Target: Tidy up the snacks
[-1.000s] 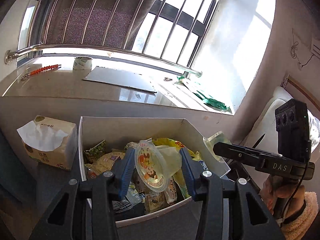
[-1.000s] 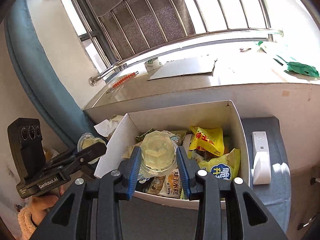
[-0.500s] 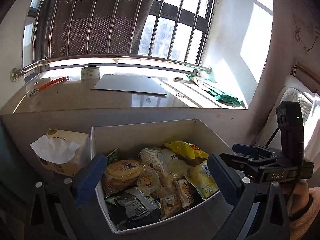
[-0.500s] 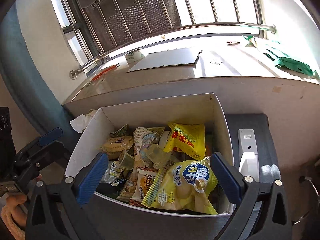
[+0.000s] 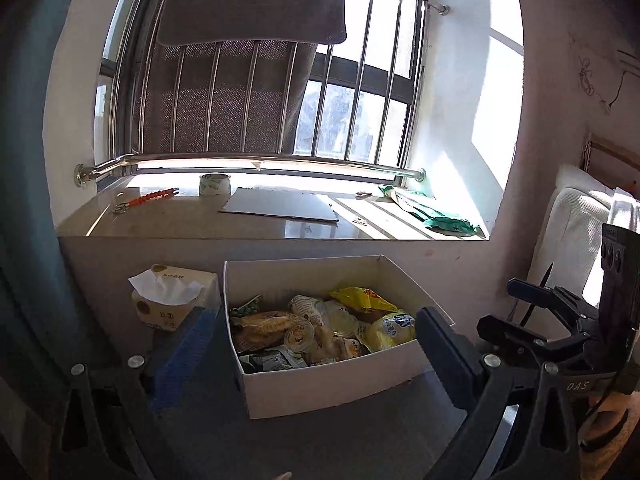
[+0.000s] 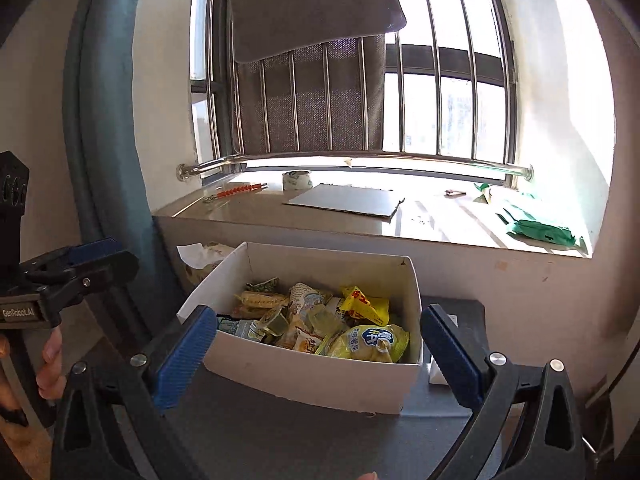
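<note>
1. The left view shows a tissue pack (image 5: 174,302) just left of the box (image 5: 320,380); the right view catches only its white tuft (image 6: 194,251) behind the box's far left corner.
2. Only the right view shows a white remote (image 6: 438,372), partly hidden by that tool's right finger, lying just right of the box.
3. Each view sees the other tool at its edge: the right tool (image 5: 532,320) at the left view's right side, the left tool (image 6: 96,260) at the right view's left side.
4. The left tool (image 5: 312,354) stands wide open and holds nothing; the box sits ahead between its fingers.
5. The right tool (image 6: 320,354) is likewise spread wide and empty, the box (image 6: 312,376) framed between its fingers.
6. The snacks (image 5: 320,332) lie piled inside the box: a yellow bag (image 6: 372,342) at the near right, jelly cups (image 6: 276,320) among the packets.
7. The box rests on a dark grey bench (image 5: 320,440) below a stone sill (image 5: 192,220), which carries a tape roll (image 5: 215,184), a grey card sheet (image 5: 280,208) and a green bag (image 5: 444,222).
8. Behind the sill is a barred window (image 6: 440,100) with a grey towel (image 6: 312,12) hung over the bars; a teal curtain (image 6: 108,140) hangs left.
9. A second ago each tool was closed on a jelly cup over the box; half a second ago both had opened, with cups lying among the snacks. Now both tools are farther back and higher, so the box looks smaller and more window shows.
</note>
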### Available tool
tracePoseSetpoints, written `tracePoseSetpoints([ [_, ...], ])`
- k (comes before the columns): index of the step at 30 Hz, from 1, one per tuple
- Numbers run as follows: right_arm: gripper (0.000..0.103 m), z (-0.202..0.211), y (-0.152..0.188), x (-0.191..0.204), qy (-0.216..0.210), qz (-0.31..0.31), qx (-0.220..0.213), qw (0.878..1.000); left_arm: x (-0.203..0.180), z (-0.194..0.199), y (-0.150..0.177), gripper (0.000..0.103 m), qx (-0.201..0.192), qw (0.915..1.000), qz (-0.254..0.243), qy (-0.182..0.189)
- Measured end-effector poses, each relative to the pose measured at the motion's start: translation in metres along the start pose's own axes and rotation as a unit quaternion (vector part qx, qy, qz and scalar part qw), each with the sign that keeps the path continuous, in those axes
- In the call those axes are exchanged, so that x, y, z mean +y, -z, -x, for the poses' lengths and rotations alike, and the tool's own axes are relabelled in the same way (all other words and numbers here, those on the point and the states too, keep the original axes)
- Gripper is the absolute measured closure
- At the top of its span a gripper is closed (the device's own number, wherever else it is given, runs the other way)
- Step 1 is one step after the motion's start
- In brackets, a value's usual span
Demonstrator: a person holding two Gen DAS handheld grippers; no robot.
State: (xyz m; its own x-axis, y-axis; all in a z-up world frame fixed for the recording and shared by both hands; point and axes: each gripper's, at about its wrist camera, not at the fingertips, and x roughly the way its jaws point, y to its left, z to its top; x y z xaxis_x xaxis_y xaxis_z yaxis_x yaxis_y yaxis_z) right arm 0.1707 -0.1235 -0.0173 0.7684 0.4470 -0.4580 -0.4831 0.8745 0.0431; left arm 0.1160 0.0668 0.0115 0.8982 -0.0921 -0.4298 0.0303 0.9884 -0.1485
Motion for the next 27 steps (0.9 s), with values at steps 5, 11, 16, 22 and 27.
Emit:
tracePoseSetpoints([
  [5, 0.000, 0.029, 0.026, 0.010, 0.011, -0.013, 0.022, 1.000, -0.009, 0.029, 0.028, 0.000, 0.026, 0.9996, 0.005, -0.007],
  [11, 0.000, 0.065, 0.057, 0.013, -0.049, -0.050, 0.045, 0.997, -0.023, 0.056, 0.065, 0.000, 0.047, 0.9978, 0.019, -0.042],
  [16, 0.000, 0.084, 0.072, 0.027, -0.013, -0.028, 0.050, 0.998, -0.028, 0.064, 0.081, 0.000, 0.069, 0.9969, 0.023, -0.030],
  [22, 0.000, 0.080, 0.072, 0.030, -0.023, -0.033, 0.058, 0.997, -0.033, 0.067, 0.082, 0.000, 0.067, 0.9972, 0.012, -0.031],
  [27, 0.000, 0.075, 0.074, 0.033, -0.028, -0.037, 0.064, 0.997, -0.034, 0.066, 0.081, 0.000, 0.071, 0.9968, 0.005, -0.035],
])
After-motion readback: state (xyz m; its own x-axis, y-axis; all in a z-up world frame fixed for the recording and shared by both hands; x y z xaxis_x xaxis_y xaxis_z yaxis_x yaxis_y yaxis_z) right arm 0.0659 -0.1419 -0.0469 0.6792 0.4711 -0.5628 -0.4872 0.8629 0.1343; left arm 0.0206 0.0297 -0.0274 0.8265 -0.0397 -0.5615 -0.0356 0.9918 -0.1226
